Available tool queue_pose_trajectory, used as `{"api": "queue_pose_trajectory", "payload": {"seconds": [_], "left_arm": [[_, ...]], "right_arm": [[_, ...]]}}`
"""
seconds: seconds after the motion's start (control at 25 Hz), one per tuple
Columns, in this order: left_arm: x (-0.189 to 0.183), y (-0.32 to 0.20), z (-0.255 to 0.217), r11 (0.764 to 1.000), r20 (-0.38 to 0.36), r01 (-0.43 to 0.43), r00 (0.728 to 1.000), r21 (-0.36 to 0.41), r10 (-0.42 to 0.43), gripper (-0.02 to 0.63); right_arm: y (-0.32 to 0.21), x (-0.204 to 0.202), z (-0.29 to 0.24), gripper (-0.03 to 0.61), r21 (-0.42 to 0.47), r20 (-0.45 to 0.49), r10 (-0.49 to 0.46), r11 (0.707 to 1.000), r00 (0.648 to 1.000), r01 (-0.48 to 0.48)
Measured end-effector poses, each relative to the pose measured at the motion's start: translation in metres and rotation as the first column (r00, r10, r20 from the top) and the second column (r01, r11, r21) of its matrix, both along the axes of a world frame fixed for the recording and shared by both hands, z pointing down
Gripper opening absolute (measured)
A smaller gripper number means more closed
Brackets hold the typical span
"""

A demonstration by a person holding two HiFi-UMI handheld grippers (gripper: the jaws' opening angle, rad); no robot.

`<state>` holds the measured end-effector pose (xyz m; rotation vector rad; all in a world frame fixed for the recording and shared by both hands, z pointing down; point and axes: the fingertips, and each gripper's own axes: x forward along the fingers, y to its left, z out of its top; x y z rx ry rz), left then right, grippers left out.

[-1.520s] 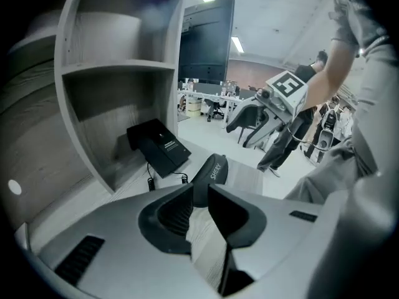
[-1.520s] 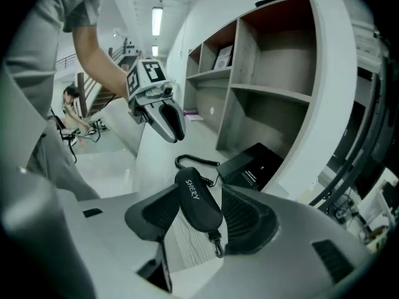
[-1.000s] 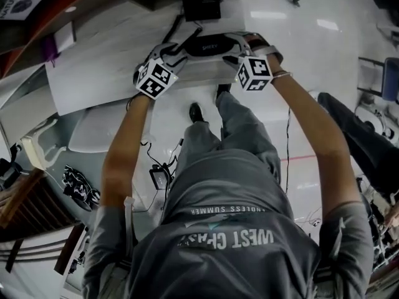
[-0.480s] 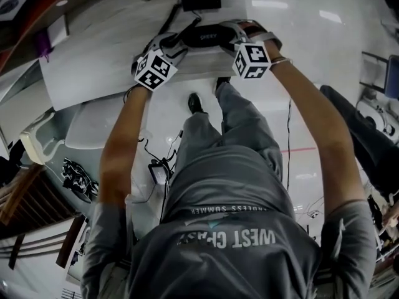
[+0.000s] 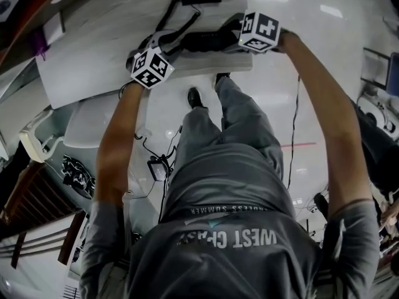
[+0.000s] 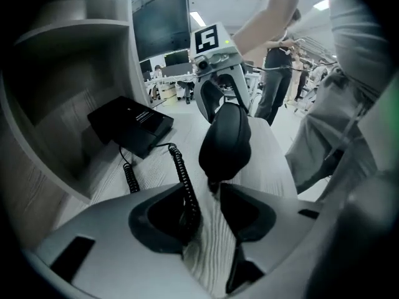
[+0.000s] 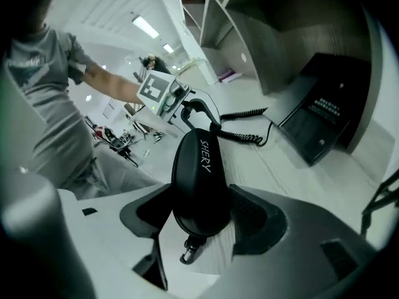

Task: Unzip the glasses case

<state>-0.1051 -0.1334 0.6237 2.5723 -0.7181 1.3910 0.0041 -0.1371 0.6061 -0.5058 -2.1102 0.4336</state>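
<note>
Office, glossy floor (image 5: 274, 104). Wood-grain desk (image 5: 93, 67) upper left of head view, black glasses case (image 5: 209, 40) top centre on it. Right gripper (image 7: 201, 198) jaws, just closing, clamp the zip-pull end. Left gripper (image 6: 214, 192) jaws, also closing, are apart with the case tip at their tips.

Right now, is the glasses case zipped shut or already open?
Shut: in the right gripper view the glasses case shows one closed shell, with no gap visible along its edge.

- Cord (image 6: 182, 185) crosses the desk (image 6: 274, 161) at the case's (image 6: 225, 139) left end, far side.
- Box (image 6: 129, 124) and shelf wall (image 6: 59, 126) block farther back.
- Near side: bare desk strip, free.
</note>
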Motion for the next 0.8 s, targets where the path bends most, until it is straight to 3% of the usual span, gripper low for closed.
{"api": "queue_pose_trajectory", "payload": {"seconds": [0.12,0.28,0.44,0.6,0.8], "left_arm": [[0.005,0.005,0.002,0.997,0.031,-0.067,0.997,0.030,0.066,0.143],[0.009,0.008,0.002,0.991,0.064,-0.112,0.992,0.067,0.108,0.089],[0.010,0.008,0.001,0.991,0.074,-0.112,0.992,0.073,0.107,0.061],[0.011,0.007,0.000,0.992,0.068,-0.098,0.993,0.073,0.093,0.060],[0.013,0.008,-0.001,0.993,0.065,-0.092,0.994,0.080,0.087,0.055]], "right_arm": [[0.008,0.004,0.001,0.296,-0.110,-0.030,0.007,0.994,1.000,-0.010],[0.006,0.003,0.002,0.329,-0.089,-0.001,0.079,0.993,0.997,-0.079],[-0.003,0.005,-0.003,0.370,0.074,0.093,0.201,0.975,0.975,-0.208],[-0.005,0.014,-0.019,0.370,0.238,0.194,0.295,0.911,0.935,-0.337],[0.018,0.016,0.003,0.394,0.458,0.155,0.185,0.857,0.970,-0.236]]}}
